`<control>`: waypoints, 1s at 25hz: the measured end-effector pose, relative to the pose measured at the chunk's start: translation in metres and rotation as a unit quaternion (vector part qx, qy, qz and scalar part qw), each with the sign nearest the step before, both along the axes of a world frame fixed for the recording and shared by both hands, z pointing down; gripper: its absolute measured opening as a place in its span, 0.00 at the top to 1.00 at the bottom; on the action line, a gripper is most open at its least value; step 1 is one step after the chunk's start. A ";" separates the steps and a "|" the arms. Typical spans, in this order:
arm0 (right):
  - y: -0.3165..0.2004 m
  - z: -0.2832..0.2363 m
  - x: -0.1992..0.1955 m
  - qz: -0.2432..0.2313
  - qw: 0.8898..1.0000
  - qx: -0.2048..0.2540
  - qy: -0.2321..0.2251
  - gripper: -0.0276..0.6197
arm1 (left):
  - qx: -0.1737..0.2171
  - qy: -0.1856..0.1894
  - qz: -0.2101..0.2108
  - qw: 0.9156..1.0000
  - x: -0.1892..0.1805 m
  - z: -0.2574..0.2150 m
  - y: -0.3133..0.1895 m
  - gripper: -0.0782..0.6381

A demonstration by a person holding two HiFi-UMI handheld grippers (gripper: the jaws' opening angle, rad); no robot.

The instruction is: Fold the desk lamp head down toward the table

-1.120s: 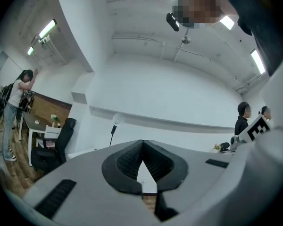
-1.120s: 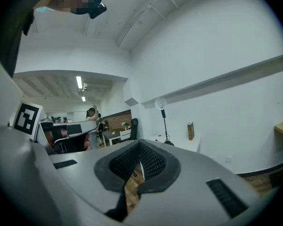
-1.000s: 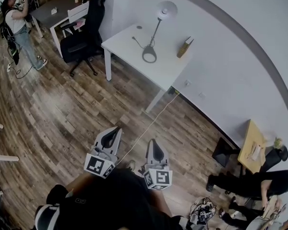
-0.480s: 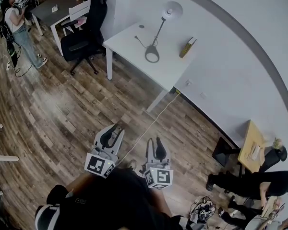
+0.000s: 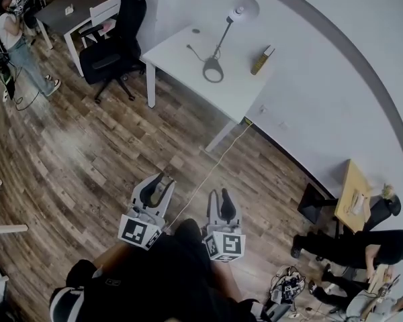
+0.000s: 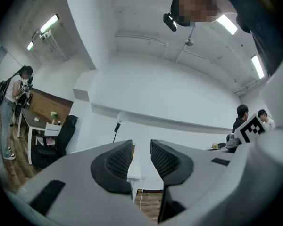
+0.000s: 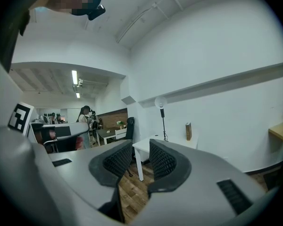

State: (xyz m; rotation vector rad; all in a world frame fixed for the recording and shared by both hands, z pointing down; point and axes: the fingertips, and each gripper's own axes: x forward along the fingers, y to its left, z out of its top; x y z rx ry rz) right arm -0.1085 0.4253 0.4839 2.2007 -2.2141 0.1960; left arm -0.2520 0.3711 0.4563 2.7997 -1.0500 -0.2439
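Head view: white-headed desk lamp (image 5: 243, 9) stands upright on the white tabletop (image 5: 181, 52) beside the wall.
Left hand-held gripper (image 5: 154, 188) and right hand-held gripper (image 5: 219, 205) well apart from it, over wood floor (image 5: 87, 153); jaws just opened, nothing between them.

The person wore a black top (image 5: 161, 280). The left gripper (image 5: 158, 180) and the right gripper (image 5: 219, 194) had smooth light grey plastic shells. Each shell tapered to two jaws lined with black pads (image 6: 118, 160), and the pads were ribbed in a fine grid. At the rear of each gripper sat a white cube (image 5: 138, 232) printed with black square markers. Shallow black slots (image 7: 231, 189) were set into the grey shells. Both pairs of jaws had just been opening, with nothing between them.
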 end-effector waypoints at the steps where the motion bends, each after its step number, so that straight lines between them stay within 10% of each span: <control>1: -0.002 0.001 -0.001 0.003 1.000 -0.002 0.001 0.78 | -0.001 -0.002 0.002 1.000 -0.002 0.002 -0.001 0.72; 25: -0.147 0.011 0.089 -0.020 1.000 0.009 -0.012 0.78 | -0.004 -0.014 -0.024 1.000 0.079 0.008 -0.133 0.71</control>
